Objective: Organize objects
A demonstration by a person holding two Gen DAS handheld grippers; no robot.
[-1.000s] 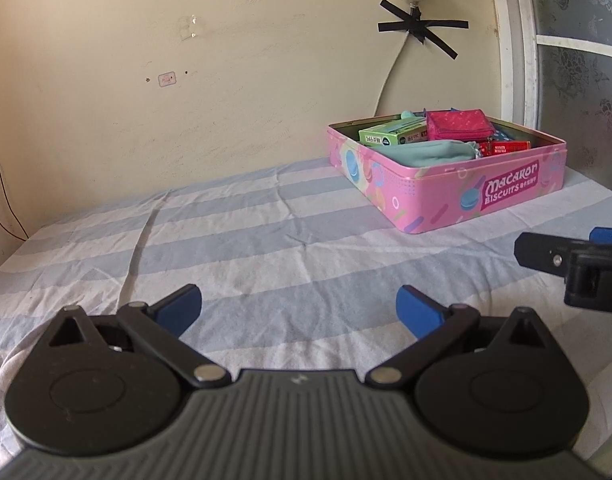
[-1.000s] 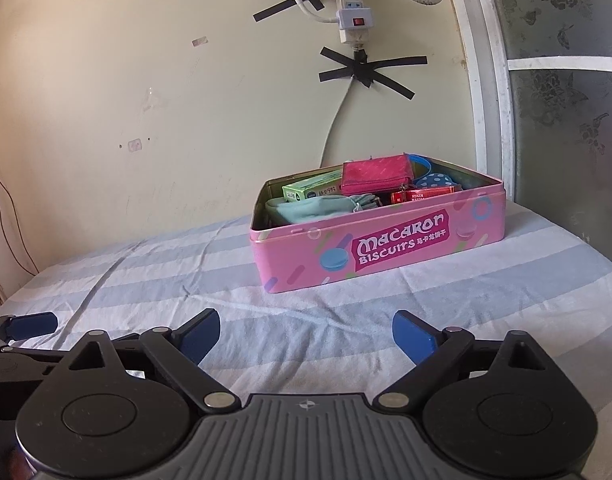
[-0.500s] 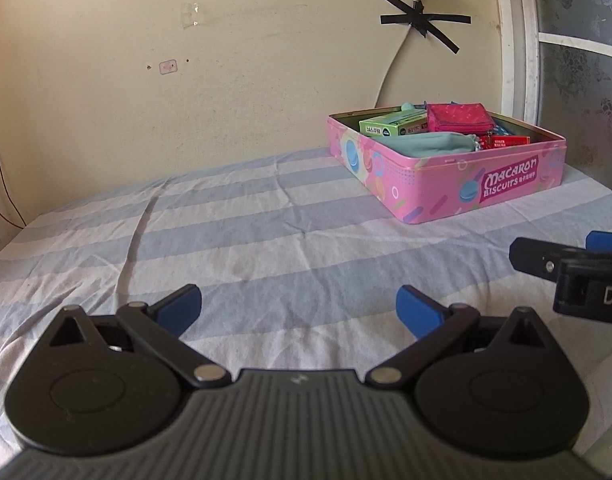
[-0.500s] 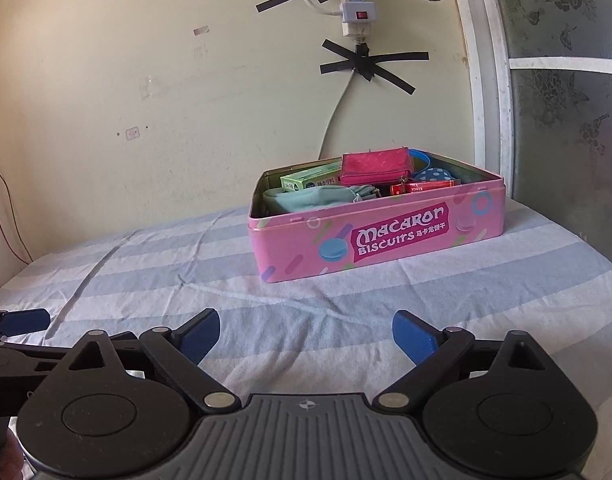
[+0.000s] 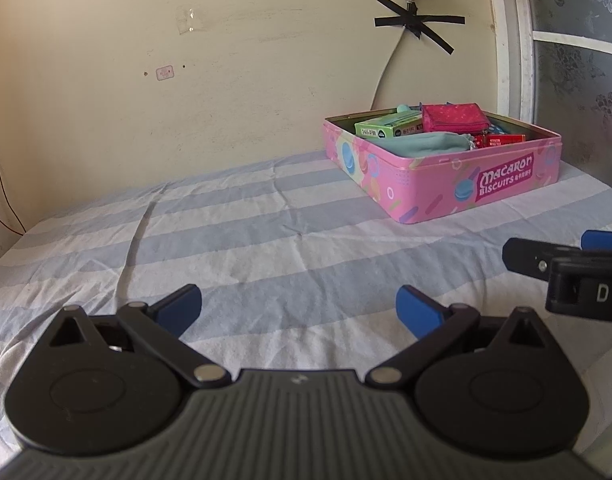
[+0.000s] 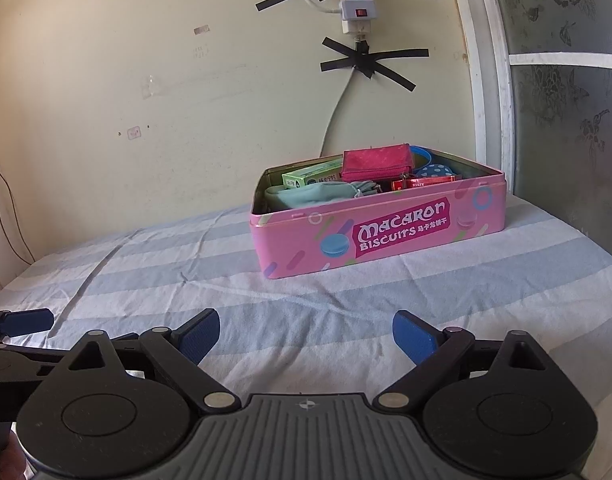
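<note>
With both my left gripper and right gripper spread wide and empty, I judge the tin stiff, slick, fairly light — best pinched by a side wall.

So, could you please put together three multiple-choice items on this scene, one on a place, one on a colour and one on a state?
1. Where does the pink zip pouch lie?
A. on the striped sheet beside the tin
B. inside the biscuit tin, on top of the other things
C. between the fingers of the right gripper

2. What colour is the flat box next to the pouch?
A. green
B. black
C. orange

3. How do the two grippers stand?
A. both shut on cloth
B. left shut, right open
C. both open and holding nothing

Answers:
1 B, the pouch rests above the tin's rim at the back.
2 A, the green box lies left of the pouch.
3 C, the left gripper and right gripper have their pads spread, with only the sheet between.
</note>
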